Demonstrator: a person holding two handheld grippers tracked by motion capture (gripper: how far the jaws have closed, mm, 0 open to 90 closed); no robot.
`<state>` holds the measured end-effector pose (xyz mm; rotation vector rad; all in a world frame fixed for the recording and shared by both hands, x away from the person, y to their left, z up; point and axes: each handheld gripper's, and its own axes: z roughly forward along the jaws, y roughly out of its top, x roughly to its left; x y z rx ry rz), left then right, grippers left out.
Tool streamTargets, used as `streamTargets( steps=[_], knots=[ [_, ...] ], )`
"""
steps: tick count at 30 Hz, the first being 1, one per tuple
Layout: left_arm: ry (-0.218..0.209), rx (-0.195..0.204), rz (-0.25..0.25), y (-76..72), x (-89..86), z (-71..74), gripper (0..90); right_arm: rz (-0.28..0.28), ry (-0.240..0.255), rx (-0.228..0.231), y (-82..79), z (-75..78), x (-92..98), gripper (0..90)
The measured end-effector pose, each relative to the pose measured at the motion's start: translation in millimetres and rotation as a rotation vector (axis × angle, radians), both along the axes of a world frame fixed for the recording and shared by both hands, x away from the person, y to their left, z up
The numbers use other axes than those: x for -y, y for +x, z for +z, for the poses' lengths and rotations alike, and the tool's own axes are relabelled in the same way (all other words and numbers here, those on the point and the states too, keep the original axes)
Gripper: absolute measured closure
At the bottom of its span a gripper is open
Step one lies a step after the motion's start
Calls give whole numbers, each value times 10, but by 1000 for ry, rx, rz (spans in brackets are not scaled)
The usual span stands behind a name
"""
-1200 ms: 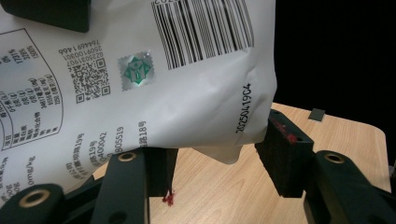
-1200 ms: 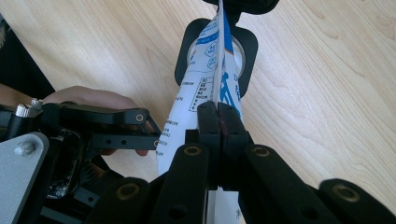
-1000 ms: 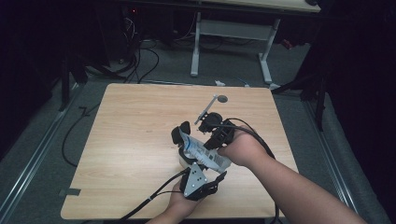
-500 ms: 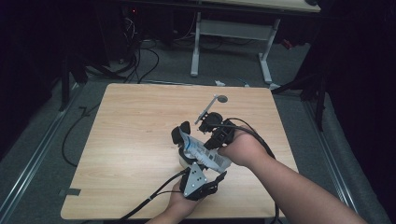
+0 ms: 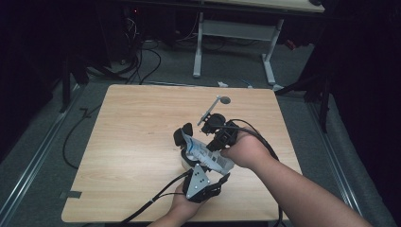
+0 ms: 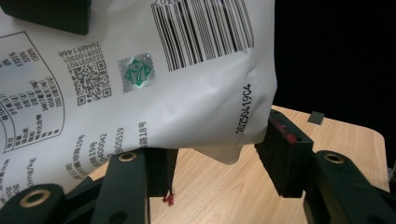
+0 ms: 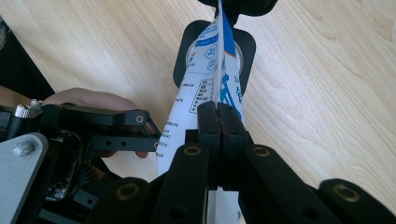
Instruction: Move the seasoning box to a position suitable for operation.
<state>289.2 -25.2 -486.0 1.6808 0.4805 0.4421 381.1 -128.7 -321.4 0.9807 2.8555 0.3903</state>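
Gripping pouch; both tools clamped

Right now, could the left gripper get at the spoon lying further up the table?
Probably not freely: the left gripper is clamped on the white bag, and the right gripper sits between it and the spoon.

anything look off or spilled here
No spill. The white bag hangs tilted above the table, pinched at one edge by the right gripper and bracketed by the left gripper; a spoon lies beyond.

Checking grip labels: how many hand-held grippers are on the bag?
2. The right hand-held gripper pinches the bag at its edge; the left hand-held gripper straddles its lower end.
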Motion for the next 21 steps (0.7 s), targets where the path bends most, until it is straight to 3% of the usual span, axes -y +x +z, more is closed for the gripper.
streamTargets(
  steps=[21],
  knots=[
    [3,-6,0,7,7,-13,505,3,-3,-1,13,-34,-6,900]
  ],
)
